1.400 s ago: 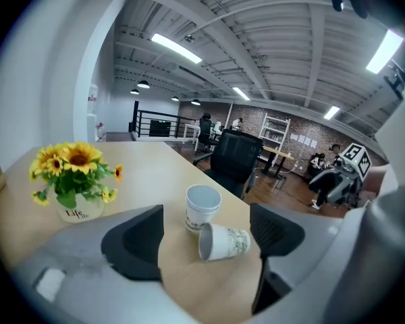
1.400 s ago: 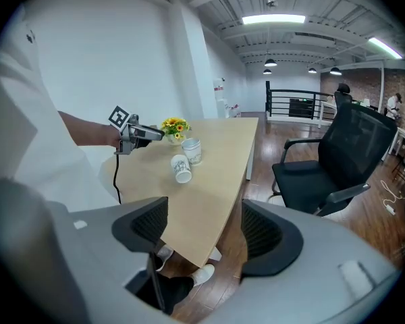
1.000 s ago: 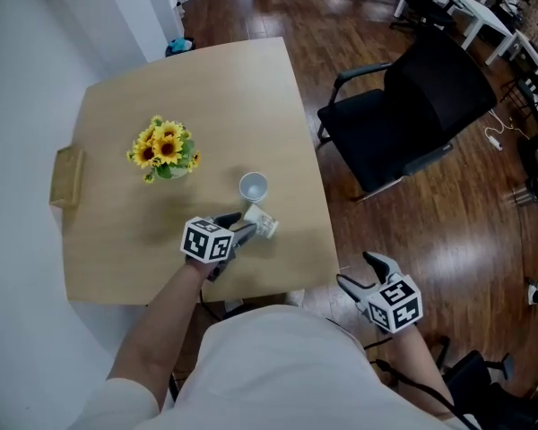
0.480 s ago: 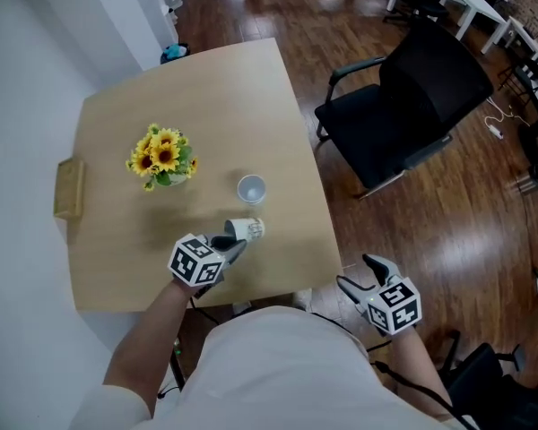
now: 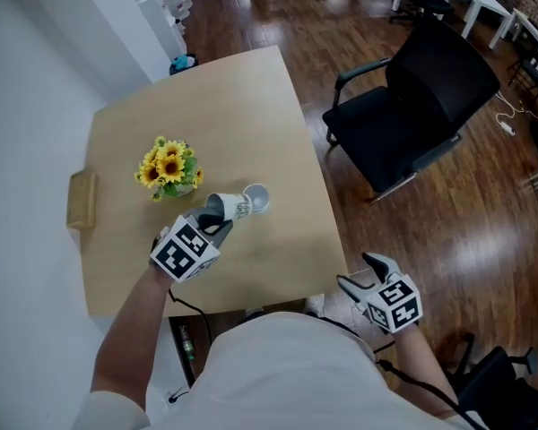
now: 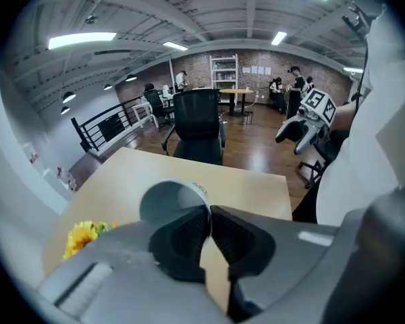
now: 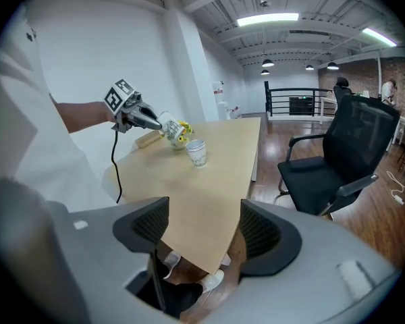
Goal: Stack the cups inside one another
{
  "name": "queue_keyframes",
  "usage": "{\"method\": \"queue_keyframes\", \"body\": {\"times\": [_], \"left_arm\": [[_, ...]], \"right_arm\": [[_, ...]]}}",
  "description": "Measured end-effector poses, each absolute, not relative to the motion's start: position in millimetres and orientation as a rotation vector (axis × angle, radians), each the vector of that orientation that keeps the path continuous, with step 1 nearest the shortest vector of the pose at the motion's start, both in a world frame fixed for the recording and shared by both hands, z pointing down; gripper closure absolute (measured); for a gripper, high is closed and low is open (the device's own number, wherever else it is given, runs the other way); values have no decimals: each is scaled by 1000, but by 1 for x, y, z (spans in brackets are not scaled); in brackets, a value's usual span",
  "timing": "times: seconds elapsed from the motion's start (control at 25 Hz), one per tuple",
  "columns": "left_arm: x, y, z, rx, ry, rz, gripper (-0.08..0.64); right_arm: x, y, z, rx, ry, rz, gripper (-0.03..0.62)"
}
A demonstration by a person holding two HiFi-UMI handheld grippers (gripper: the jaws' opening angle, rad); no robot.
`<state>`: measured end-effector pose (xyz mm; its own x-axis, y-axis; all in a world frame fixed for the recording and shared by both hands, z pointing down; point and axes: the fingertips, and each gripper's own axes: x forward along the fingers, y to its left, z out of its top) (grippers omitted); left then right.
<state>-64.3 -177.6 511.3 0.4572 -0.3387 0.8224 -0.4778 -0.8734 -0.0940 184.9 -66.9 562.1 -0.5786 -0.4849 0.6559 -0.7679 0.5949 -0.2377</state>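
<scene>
A white paper cup (image 5: 228, 207) hangs tilted on its side above the table, mouth toward me, its grey inside (image 6: 167, 197) showing in the left gripper view. My left gripper (image 5: 221, 227) is shut on its rim, one pad inside the cup and one outside (image 6: 209, 212). A second paper cup (image 5: 256, 197) stands upright on the wooden table (image 5: 251, 106), just right of the held one; it is also seen as the standing cup (image 7: 197, 152). My right gripper (image 5: 360, 273) hovers off the table's near right corner, jaws wide apart and nothing between them (image 7: 202, 231).
A small vase of sunflowers (image 5: 169, 169) stands left of the cups. A wooden block (image 5: 81, 201) lies at the table's left edge. A black office chair (image 5: 421, 106) stands on the wood floor right of the table. A black cable (image 5: 186, 307) trails from the left gripper.
The cup lay on its side on the table; my left gripper closed on its rim, then lifted it up and rolled it. The right gripper stayed put.
</scene>
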Motion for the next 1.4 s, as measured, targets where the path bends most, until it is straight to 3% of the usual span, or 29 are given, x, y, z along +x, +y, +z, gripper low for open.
{"method": "queue_keyframes", "body": {"times": [0.52,0.64,0.76,0.92,1.12,1.4], "left_arm": [[-37,-211,573,2392,-505,1990,537],[-32,-210,582,2360,-520,1989,441],[-28,-207,582,2342,-561,1952,394],[-27,-197,567,2346,-686,1776,382],[-36,-181,520,2414,-939,1324,373],[-106,-111,448,2489,-1125,673,357]], "right_arm": [[235,-65,569,1031,-2269,745,259],[240,-64,571,1013,-2276,764,259],[241,-67,572,986,-2291,769,259],[233,-76,573,951,-2325,761,258],[209,-89,558,920,-2377,716,256],[140,-74,508,897,-2434,578,256]]}}
